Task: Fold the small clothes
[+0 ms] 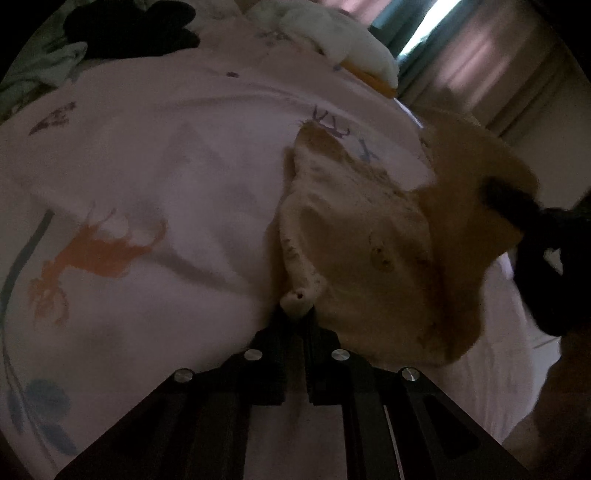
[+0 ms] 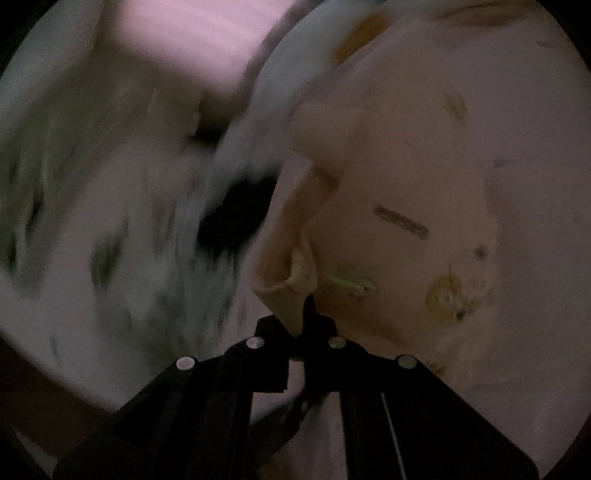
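Note:
A small tan garment [image 1: 369, 236] with a cream lining and snap buttons hangs lifted over the printed bedsheet [image 1: 155, 155]. My left gripper [image 1: 297, 314] is shut on one corner of its edge. My right gripper [image 2: 304, 314] is shut on another corner of the same garment [image 2: 399, 206], which fills the right half of the blurred right wrist view. The right gripper also shows in the left wrist view [image 1: 546, 236] as a dark shape at the right, holding the far side of the cloth.
The sheet carries animal prints, with an orange one [image 1: 92, 254] at the left. A black garment [image 1: 133, 29] and a pale green one [image 1: 44, 70] lie at the far left. White cloth [image 1: 343, 40] lies at the far edge. A curtained window [image 1: 436, 26] is behind.

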`<state>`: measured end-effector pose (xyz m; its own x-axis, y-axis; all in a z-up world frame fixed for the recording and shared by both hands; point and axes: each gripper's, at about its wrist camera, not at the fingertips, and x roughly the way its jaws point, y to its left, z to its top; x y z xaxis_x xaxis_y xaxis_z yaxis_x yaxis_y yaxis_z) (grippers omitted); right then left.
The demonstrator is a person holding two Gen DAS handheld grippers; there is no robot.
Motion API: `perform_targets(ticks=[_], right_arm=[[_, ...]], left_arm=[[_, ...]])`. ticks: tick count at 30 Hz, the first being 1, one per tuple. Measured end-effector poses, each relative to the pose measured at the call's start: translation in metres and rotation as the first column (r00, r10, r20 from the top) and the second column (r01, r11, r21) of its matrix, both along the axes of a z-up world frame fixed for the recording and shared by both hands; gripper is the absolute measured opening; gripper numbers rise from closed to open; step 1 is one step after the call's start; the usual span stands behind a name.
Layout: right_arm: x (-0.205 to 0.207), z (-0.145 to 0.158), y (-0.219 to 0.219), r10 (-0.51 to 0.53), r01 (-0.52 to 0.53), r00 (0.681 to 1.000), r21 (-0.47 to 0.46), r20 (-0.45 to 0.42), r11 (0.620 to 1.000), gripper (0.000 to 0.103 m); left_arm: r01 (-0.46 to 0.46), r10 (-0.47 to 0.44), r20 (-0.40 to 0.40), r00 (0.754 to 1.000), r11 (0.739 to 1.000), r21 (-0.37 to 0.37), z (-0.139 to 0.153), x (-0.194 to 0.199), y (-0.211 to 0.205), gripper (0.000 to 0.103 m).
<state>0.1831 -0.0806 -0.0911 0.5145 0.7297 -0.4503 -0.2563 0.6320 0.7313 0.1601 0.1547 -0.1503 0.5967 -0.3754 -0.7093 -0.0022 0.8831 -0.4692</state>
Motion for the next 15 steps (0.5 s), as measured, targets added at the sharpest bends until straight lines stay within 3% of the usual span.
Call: perform_targets(ticks=[4, 7, 10, 15], right_arm=[[-0.008, -0.030, 0.049, 0.123, -0.136, 0.988, -0.140, -0.096, 0.981, 0.011], [-0.008, -0.046, 0.045, 0.124, -0.145, 0.975, -0.105, -0.184, 0.984, 0.023], [-0.019, -0.036, 0.035, 0.114, -0.128, 0.983, -0.092, -0.146, 0.988, 0.041], [-0.023, -0.012, 0.024, 0.118, -0.128, 0.989, -0.102, -0.093, 0.987, 0.041]], left_arm=[[0.019, -0.019, 0.007, 1.000, 0.998, 0.062, 0.003, -0.006, -0.005, 0.008], [0.032, -0.034, 0.013, 0.999, 0.992, 0.124, 0.006, -0.008, -0.013, 0.008], [0.037, -0.039, 0.014, 0.999, 0.986, 0.164, 0.008, -0.008, -0.018, 0.008], [0.022, -0.025, 0.010, 1.000, 0.982, 0.188, 0.013, -0.007, -0.022, 0.008]])
